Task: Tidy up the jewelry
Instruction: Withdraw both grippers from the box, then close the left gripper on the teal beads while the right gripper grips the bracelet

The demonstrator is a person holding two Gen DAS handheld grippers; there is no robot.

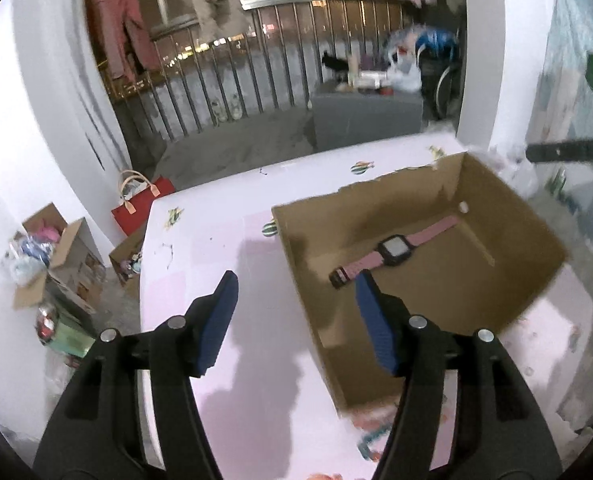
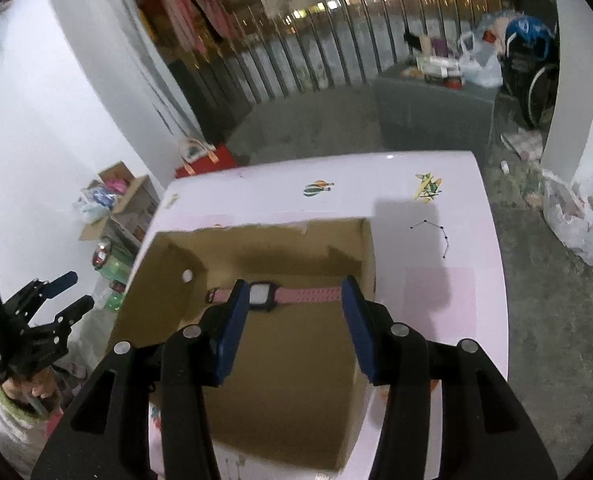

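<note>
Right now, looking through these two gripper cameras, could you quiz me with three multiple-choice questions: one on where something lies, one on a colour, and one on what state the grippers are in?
1. Where does the watch lie?
A. on the bare table top
B. on the floor of the cardboard box
C. in the red bag

2. What colour is the watch strap?
A. pink
B. green
C. yellow

3. How do the left gripper and right gripper stand?
A. both clamped on the watch
B. one holds the box wall
C. both open and holding nothing

Answers:
1 B, both views show it flat on the brown bottom of the box, which sits on the table.
2 A, the strap is pink on either side of the dark case.
3 C, each view shows a clear gap between the blue pads, with the watch lying free below.
</note>
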